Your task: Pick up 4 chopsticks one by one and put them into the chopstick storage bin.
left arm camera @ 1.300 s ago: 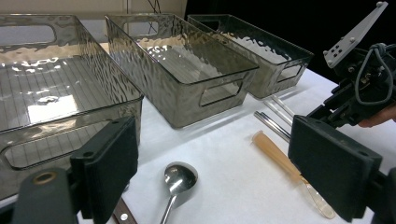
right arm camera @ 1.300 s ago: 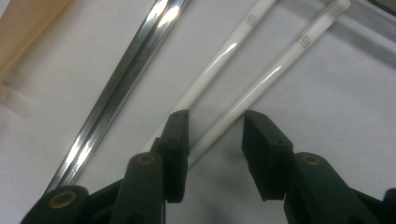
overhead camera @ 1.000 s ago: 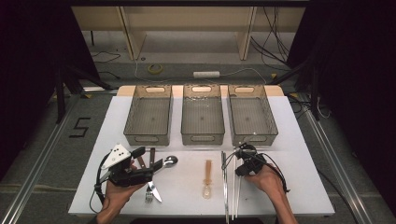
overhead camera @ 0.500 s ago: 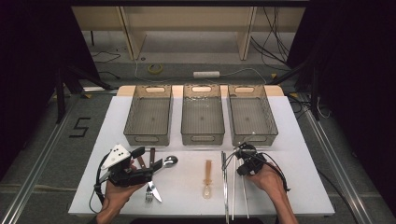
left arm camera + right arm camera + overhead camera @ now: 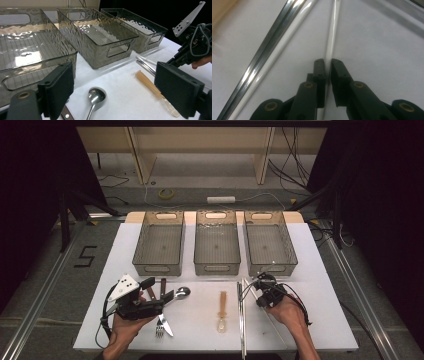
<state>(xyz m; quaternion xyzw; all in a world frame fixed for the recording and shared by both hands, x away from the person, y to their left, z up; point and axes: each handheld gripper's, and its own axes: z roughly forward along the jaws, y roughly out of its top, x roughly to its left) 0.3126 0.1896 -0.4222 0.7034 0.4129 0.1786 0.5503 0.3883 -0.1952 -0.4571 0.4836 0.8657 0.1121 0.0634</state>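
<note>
My right gripper points down at the white table near the right bin. Its jaws have just been closing and now pinch a thin white chopstick. Beside it lie a second white chopstick and a steel pair. In the high view the right gripper sits at the far end of those chopsticks. My left gripper hangs open over a metal spoon, a fork and a knife. Nothing lies between its wide jaws, with the spoon below.
Three clear grey bins stand in a row at the back: left, middle and right. An amber plastic spoon lies mid-table between the two hands. Beyond the table's far edge are floor cables.
The right gripper's jaws have drawn together on the white chopstick. Both hands have stayed where they were.
</note>
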